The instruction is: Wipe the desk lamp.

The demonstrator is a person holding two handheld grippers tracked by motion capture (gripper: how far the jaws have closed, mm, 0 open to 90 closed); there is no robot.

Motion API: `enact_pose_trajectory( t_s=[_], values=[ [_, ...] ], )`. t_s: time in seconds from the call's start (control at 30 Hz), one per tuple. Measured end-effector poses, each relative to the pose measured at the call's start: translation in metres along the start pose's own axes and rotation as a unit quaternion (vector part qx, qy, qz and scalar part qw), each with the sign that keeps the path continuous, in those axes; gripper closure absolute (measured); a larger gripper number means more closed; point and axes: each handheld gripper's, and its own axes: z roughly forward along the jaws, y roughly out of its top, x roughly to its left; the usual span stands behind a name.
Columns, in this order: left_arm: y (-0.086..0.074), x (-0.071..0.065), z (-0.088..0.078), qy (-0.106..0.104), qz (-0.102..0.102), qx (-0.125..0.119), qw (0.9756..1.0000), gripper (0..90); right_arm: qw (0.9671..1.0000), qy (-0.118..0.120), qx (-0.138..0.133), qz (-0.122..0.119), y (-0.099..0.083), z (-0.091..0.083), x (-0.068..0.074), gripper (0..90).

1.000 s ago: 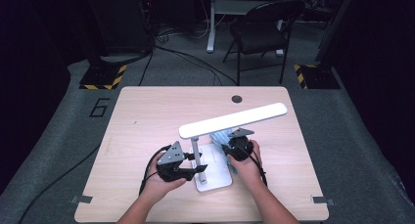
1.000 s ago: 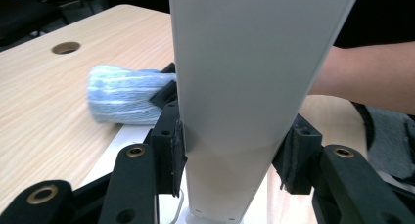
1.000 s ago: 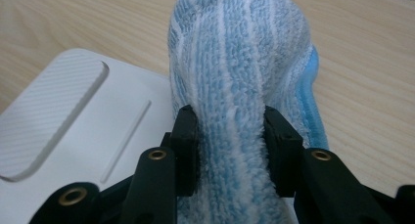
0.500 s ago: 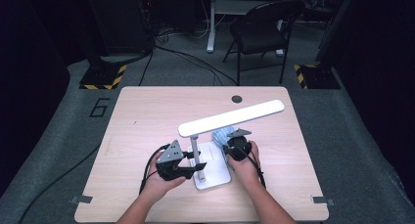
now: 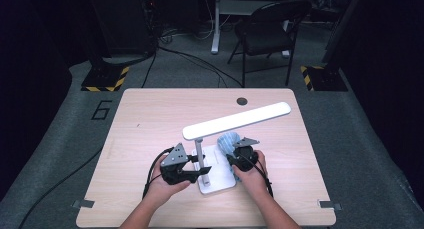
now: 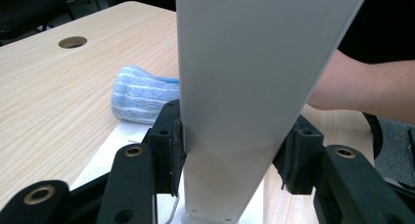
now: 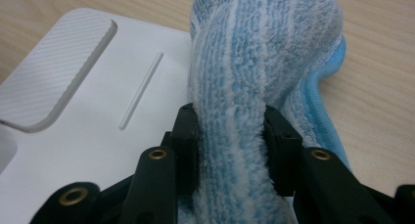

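A white desk lamp stands on the table's near middle, its long head point(image 5: 237, 120) slanting up to the right over its flat base point(image 5: 217, 181). My left gripper point(image 5: 200, 170) is shut on the lamp's post point(image 6: 244, 87), one pad on each side of it. My right gripper point(image 7: 231, 131) is shut on a bunched blue-and-white striped cloth point(image 7: 259, 53). The cloth point(image 5: 227, 141) rests on the far right part of the base point(image 7: 98, 116), partly over the wood. From the left gripper point(image 6: 230, 153) view the cloth point(image 6: 139, 94) lies just behind the post.
The wooden table point(image 5: 150, 119) has a round cable hole point(image 5: 242, 101) near its far edge. A black chair point(image 5: 267, 29) stands on the floor beyond the table. The person's right forearm point(image 6: 362, 87) lies to the right of the post.
My right gripper has slid the cloth a little to the left, further onto the lamp base. The left gripper and the lamp have stayed where they were.
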Motion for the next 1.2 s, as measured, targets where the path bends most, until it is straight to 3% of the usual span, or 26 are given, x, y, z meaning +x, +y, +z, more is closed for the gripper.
enact_pose_trajectory(
  t_s=[0.5, 0.57, 0.67, 0.7, 0.83, 0.9, 0.93, 1.03, 1.07, 1.13, 1.2],
  values=[
    [-0.001, -0.001, 0.001, 0.003, 0.003, 0.003, 1.0000, 51.6, 0.9996, 0.019, 0.007, -0.022, -0.033, -0.034, 0.009, 63.3],
    [-0.001, -0.001, 0.001, 0.002, -0.001, 0.004, 1.0000, 51.6, 0.9996, 0.026, 0.010, -0.011, -0.039, -0.041, 0.012, 62.9],
    [-0.001, -0.001, 0.000, 0.004, -0.002, 0.004, 1.0000, 51.6, 0.9992, 0.031, 0.015, -0.022, -0.045, -0.048, 0.015, 62.8],
    [-0.001, 0.000, 0.000, 0.002, -0.001, 0.007, 1.0000, 51.7, 0.9986, 0.034, 0.017, -0.036, -0.047, -0.051, 0.016, 62.6],
    [-0.001, 0.000, 0.000, 0.000, 0.001, 0.006, 1.0000, 51.7, 0.9982, 0.039, 0.023, -0.038, -0.053, -0.060, 0.022, 61.8],
    [-0.001, 0.001, 0.000, -0.002, 0.001, 0.006, 1.0000, 51.8, 0.9986, 0.034, 0.028, -0.029, -0.054, -0.061, 0.025, 61.7],
    [-0.001, 0.001, 0.000, -0.003, 0.002, 0.008, 1.0000, 51.8, 0.9984, 0.035, 0.016, -0.042, -0.054, -0.058, 0.022, 61.9],
    [-0.002, 0.001, 0.000, -0.004, 0.002, 0.004, 1.0000, 51.8, 0.9986, 0.041, 0.022, -0.023, -0.051, -0.055, 0.019, 62.7],
    [-0.002, 0.001, 0.000, -0.004, 0.001, 0.003, 1.0000, 51.8, 0.9984, 0.044, 0.018, -0.031, -0.050, -0.053, 0.015, 62.6],
    [-0.002, 0.002, 0.000, -0.005, 0.000, 0.003, 1.0000, 51.8, 0.9990, 0.039, 0.020, -0.010, -0.046, -0.049, 0.015, 62.7],
    [-0.002, 0.002, 0.000, -0.006, 0.000, 0.003, 1.0000, 51.8, 0.9988, 0.042, 0.016, -0.020, -0.042, -0.044, 0.011, 62.7]
  ],
)
